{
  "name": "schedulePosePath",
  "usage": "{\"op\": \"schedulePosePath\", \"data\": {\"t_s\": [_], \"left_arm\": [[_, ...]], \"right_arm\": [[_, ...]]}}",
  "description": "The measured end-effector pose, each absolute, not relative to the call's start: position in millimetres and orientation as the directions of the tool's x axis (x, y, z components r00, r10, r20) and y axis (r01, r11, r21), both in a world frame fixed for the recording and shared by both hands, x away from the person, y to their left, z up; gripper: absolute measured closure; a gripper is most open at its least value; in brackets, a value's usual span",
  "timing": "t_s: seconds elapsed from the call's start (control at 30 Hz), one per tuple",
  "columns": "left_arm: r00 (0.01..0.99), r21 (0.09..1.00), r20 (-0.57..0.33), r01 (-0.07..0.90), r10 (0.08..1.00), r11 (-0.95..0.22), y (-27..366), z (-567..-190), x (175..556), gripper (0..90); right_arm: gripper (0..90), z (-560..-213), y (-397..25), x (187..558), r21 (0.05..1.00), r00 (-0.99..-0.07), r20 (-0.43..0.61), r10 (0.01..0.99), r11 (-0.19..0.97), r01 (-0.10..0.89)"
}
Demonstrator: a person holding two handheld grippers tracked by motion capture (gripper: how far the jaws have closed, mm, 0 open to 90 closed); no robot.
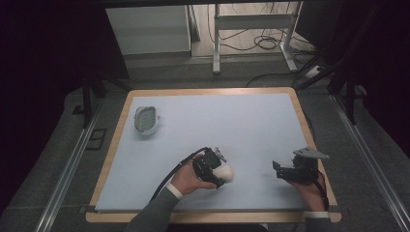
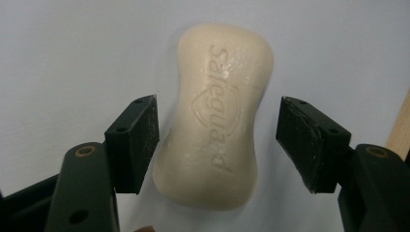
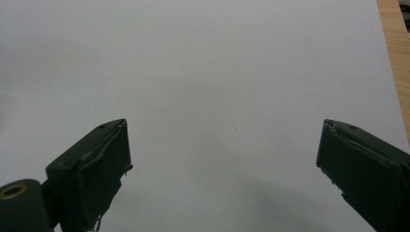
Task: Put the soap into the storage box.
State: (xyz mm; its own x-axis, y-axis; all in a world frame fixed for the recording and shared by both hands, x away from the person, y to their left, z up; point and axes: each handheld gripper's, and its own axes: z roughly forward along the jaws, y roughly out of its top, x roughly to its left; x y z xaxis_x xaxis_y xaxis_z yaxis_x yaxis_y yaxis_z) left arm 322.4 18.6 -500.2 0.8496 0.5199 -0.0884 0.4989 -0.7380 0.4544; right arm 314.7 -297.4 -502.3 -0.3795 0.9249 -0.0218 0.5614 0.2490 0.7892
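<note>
Straddling soap bar (image 2: 215, 121), left gripper (image 2: 217, 140) jaws w/ gaps both sides.

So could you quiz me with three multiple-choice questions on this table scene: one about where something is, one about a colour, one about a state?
1. Where does the soap dish sit on the table?
A. far left part
B. near right corner
C. dead centre

2. What colour is the soap bar?
A. green
B. cream
C. blue

3. How do the jaws of the left hand-held gripper stand?
A. clamped on the soap
B. shut with nothing between
C. open, either side of the soap

Answers: 1 A, the high view shows the dish near the table's left edge. 2 B, the bar is pale cream. 3 C, in the left gripper view a gap shows between the right pad and the soap.
</note>
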Motion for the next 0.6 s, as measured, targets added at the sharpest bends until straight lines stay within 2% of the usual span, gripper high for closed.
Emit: {"op": "schedulePosePath", "data": {"t_s": [0.17,0.3,0.43,0.6], "left_arm": [[0.853,0.433,-0.095,0.499,0.513,-0.750,15.9,-506.8,325.1,32.6],[0.849,0.436,-0.080,0.501,0.522,-0.748,15.7,-508.0,325.4,40.9],[0.854,0.437,-0.077,0.493,0.515,-0.752,16.3,-508.1,324.9,44.8],[0.856,0.439,-0.086,0.491,0.509,-0.752,17.1,-508.1,326.1,45.4]], "right_arm": [[4.9,-502.6,-297.2,314.9,0.788,-0.378,-0.024,0.925,0.250,0.563],[4.9,-502.8,-297.4,314.9,0.787,-0.379,-0.027,0.925,0.254,0.562],[4.8,-502.9,-297.9,315.0,0.788,-0.378,-0.029,0.925,0.254,0.561],[4.9,-503.5,-297.9,315.2,0.786,-0.377,-0.033,0.926,0.257,0.563]]}}
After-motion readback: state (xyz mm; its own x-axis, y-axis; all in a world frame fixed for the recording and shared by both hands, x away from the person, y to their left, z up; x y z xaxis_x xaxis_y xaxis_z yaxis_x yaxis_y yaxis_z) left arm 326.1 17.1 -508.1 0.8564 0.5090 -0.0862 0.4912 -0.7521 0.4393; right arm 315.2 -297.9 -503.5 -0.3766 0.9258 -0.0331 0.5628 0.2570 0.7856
